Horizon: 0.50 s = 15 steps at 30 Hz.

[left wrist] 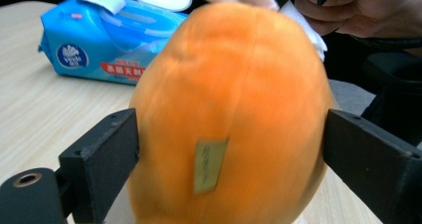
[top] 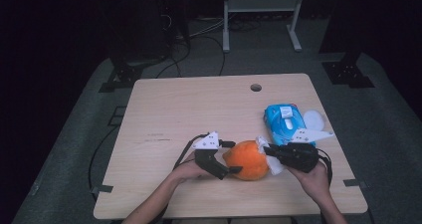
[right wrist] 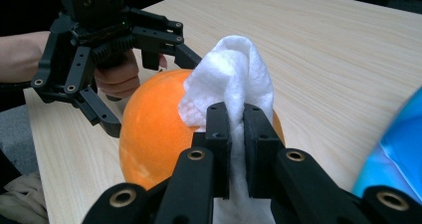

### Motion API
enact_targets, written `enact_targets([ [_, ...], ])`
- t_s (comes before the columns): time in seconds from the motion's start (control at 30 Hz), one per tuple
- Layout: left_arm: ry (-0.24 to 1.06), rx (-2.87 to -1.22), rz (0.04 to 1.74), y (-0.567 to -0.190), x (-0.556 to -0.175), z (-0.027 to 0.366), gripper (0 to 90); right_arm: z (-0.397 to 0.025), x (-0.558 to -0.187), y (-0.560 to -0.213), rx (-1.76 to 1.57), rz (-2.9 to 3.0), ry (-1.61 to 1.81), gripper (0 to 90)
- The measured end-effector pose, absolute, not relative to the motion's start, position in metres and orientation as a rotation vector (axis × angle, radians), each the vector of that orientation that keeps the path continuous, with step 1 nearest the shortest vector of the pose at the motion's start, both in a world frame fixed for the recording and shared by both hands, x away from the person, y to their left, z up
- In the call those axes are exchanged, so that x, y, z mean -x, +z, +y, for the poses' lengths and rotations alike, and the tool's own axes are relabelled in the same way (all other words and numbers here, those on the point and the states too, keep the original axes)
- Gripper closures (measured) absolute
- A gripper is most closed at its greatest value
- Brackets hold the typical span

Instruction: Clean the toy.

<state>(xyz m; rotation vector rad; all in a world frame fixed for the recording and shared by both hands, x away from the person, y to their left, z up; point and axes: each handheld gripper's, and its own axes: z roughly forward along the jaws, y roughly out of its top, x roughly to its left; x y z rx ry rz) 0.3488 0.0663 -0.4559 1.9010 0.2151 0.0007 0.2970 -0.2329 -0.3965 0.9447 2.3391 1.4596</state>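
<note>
The orange fruit (top: 247, 160), a papaya-like thing, sits on the counter (top: 174, 109) between the two claws, and the work in hand looks like wiping it clean. The left claw (top: 231, 157) is spread wide around the fruit, one jaw against each flank, bracing it; in the left gripper view the fruit (left wrist: 229, 114) fills the gap between the jaws, with a small sticker (left wrist: 209, 164) facing the camera. The right claw (top: 268, 152) is closed tight on a white wipe (right wrist: 231, 84), and the bunched cloth lies against the fruit's end just ahead of the jaw tips. The fruit's long axis seems to run roughly from one claw to the other, so the wipe meets it end-on while the left claw grips across its width. Both claws touch it, and the next stroke likely goes over its top. The blue wipe pack (top: 283, 122) lies just beyond the right claw, lid open.
</note>
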Motion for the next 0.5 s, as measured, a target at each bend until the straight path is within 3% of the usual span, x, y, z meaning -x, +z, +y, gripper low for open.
enact_targets([
  [0.23, -0.059, -1.911, 0.232, -0.470, -0.353, 0.059, 5.3, -0.240, -0.300, -0.400, -0.990, 2.330, 1.464, 81.9],
  [0.27, -0.049, -1.910, 0.233, -0.470, -0.353, 0.059, 7.8, -0.240, -0.300, -0.400, -0.993, 2.329, 1.462, 81.9],
  [0.4, -0.025, -1.906, 0.232, -0.462, -0.348, 0.062, 32.1, -0.240, -0.300, -0.399, -1.008, 2.313, 1.490, 82.1],
  [0.5, -0.004, -1.902, 0.228, -0.446, -0.343, 0.064, 36.1, -0.240, -0.299, -0.391, -0.990, 2.290, 1.518, 82.4],
])
